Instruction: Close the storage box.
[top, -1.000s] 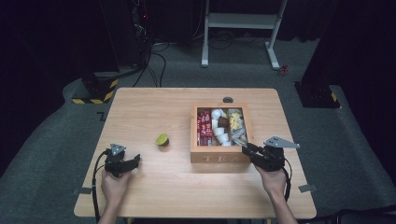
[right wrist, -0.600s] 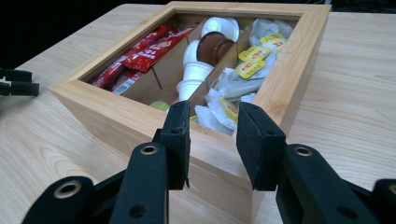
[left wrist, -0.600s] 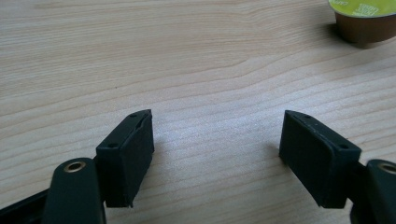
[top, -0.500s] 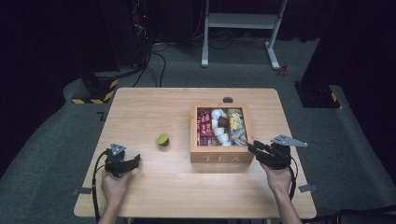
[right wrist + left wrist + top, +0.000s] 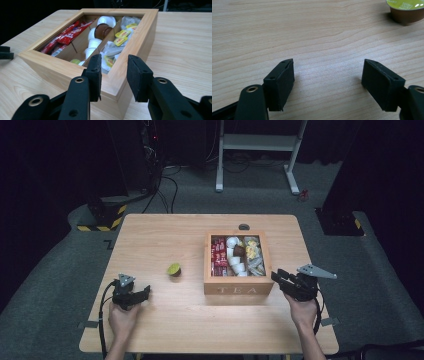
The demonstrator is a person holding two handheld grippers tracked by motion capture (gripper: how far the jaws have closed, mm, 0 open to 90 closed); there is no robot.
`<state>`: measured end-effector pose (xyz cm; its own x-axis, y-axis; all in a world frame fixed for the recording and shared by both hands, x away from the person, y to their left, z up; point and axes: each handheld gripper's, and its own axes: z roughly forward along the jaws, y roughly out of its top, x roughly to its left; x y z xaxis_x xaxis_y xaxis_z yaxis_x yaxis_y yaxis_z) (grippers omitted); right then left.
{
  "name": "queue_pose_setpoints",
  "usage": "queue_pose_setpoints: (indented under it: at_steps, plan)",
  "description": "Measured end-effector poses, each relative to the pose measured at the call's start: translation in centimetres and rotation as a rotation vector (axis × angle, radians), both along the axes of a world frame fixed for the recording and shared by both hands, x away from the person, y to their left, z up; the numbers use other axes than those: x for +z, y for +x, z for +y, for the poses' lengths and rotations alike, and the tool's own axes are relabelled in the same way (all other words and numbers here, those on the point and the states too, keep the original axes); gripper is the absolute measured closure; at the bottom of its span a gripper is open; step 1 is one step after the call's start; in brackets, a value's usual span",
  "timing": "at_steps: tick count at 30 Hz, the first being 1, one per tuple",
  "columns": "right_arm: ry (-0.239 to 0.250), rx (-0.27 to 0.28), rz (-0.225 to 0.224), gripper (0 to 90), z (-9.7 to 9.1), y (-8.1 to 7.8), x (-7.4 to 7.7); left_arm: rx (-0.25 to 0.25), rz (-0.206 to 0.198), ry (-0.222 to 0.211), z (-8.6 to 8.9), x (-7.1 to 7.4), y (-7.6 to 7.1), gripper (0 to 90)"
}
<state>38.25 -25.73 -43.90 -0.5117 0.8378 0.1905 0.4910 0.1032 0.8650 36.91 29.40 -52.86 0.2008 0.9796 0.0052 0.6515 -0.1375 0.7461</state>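
My left gripper (image 5: 145, 291) rests left of the tea box (image 5: 238, 287), jaws apart, empty. Green-lidded capsule (image 5: 174, 269) stands between them. My right gripper (image 5: 276, 276) at the box's near right corner, jaws parted astride it, not gripping.

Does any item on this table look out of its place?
Yes. One green-lidded capsule stands alone on the table, left of the tea box, while the other capsules lie inside the box's middle compartment.

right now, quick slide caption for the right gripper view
Right gripper, jaws open, lined up on the near corner of the wooden tea box of sachets and capsules.
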Motion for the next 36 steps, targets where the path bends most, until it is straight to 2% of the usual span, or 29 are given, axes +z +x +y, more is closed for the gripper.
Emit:
queue_pose_setpoints:
  at_steps: [26, 36]
  plan:
    - [0.036, -0.094, -0.007, 63.5, -3.8, -0.8, -0.4, -0.011, -0.001, 0.0, -0.1, 0.0, 0.0, 26.0]
    - [0.057, -0.153, -0.013, 57.9, -5.4, -1.1, -1.3, -0.014, -0.001, 0.0, -0.1, 0.0, 0.0, 26.0]
